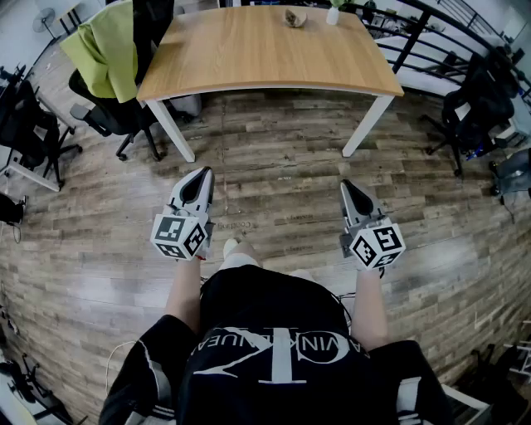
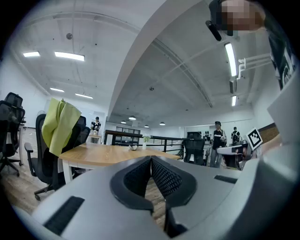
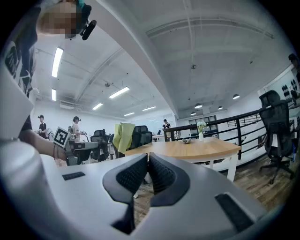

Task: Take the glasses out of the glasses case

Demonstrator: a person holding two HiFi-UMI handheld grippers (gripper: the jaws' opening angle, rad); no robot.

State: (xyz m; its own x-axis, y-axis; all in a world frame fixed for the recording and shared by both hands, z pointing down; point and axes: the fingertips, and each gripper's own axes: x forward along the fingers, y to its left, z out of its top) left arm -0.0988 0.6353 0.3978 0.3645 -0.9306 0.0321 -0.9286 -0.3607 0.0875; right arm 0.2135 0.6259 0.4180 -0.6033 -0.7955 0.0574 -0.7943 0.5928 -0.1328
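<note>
A small brownish object (image 1: 294,17) that may be the glasses case lies at the far edge of the wooden table (image 1: 249,58), beside a small white vase (image 1: 333,14). It is too small to tell any glasses. In the left gripper view that object (image 2: 133,147) shows far off on the tabletop, and in the right gripper view the same object (image 3: 186,140) lies next to the vase (image 3: 200,134). My left gripper (image 1: 202,176) and right gripper (image 1: 348,187) hang level over the wood floor, well short of the table. Both are shut with nothing between their pads, as the left gripper (image 2: 151,159) and right gripper (image 3: 148,155) show.
A black office chair draped with a yellow-green cloth (image 1: 104,54) stands at the table's left corner. More black chairs (image 1: 477,104) and a dark railing (image 1: 431,33) are on the right. Several people (image 2: 218,140) stand in the background. The table's white legs (image 1: 176,133) reach the floor ahead.
</note>
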